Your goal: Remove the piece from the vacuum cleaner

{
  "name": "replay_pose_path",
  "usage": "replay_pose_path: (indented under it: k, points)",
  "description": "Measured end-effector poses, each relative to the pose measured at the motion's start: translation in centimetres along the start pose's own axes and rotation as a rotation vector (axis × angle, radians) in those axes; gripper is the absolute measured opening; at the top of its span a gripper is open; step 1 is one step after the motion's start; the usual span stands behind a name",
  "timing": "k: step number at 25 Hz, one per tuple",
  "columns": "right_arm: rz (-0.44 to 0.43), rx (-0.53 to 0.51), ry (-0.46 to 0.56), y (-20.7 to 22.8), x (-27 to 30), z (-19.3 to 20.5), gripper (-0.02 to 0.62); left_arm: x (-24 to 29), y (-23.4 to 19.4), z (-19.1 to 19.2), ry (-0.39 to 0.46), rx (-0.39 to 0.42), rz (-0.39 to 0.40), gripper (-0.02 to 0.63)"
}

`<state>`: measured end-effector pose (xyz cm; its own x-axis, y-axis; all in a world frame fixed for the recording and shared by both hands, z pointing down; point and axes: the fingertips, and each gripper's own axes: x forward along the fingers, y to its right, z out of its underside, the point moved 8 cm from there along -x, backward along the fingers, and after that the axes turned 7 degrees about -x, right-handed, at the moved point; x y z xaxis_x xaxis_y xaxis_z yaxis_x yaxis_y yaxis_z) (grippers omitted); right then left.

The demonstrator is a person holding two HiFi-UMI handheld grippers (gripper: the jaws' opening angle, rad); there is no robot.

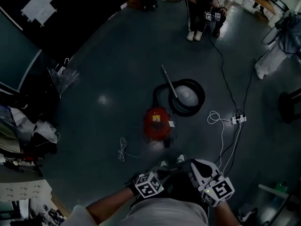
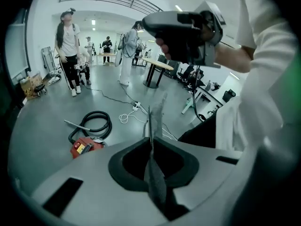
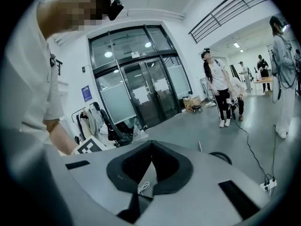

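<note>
A red vacuum cleaner [image 1: 157, 123] sits on the dark floor in front of my feet. Its black hose [image 1: 187, 97] is coiled beyond it, and a metal wand [image 1: 168, 79] lies across the coil. The left gripper view shows the vacuum cleaner [image 2: 85, 146] far off at lower left. Both grippers are held close to my body, well above and short of it. My left gripper [image 2: 151, 114] has its fingers pressed together with nothing between them. My right gripper [image 3: 151, 145] also has its fingertips touching and holds nothing; it appears in the left gripper view [image 2: 188, 29], gripped by a hand.
A white power strip [image 1: 237, 119] with looped white cable [image 1: 215, 117] lies right of the hose. A small white cord [image 1: 123, 149] is left of the vacuum. People [image 1: 201, 8] stand at the far side. Clutter and an umbrella [image 1: 63, 76] line the left wall.
</note>
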<state>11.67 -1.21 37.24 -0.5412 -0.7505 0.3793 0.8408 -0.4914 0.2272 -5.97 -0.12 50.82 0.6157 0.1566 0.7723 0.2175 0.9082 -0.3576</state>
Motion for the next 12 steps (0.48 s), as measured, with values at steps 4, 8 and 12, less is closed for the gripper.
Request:
replay_pose_path:
  k: [4, 8, 12]
  points:
    - [0.017, -0.045, 0.029, -1.3, -1.6, -2.3, 0.014, -3.5, 2.0, -2.6, 0.042, -0.016, 0.023, 0.031]
    - [0.024, -0.060, 0.057, -1.9, -3.2, -4.6, 0.014, -5.4, 3.0, -4.8, 0.079, -0.010, 0.030, 0.031]
    - [0.013, -0.101, 0.063, -2.1, -3.7, -6.0, 0.014, -6.5, 2.6, -6.2, 0.103, 0.025, 0.015, 0.031]
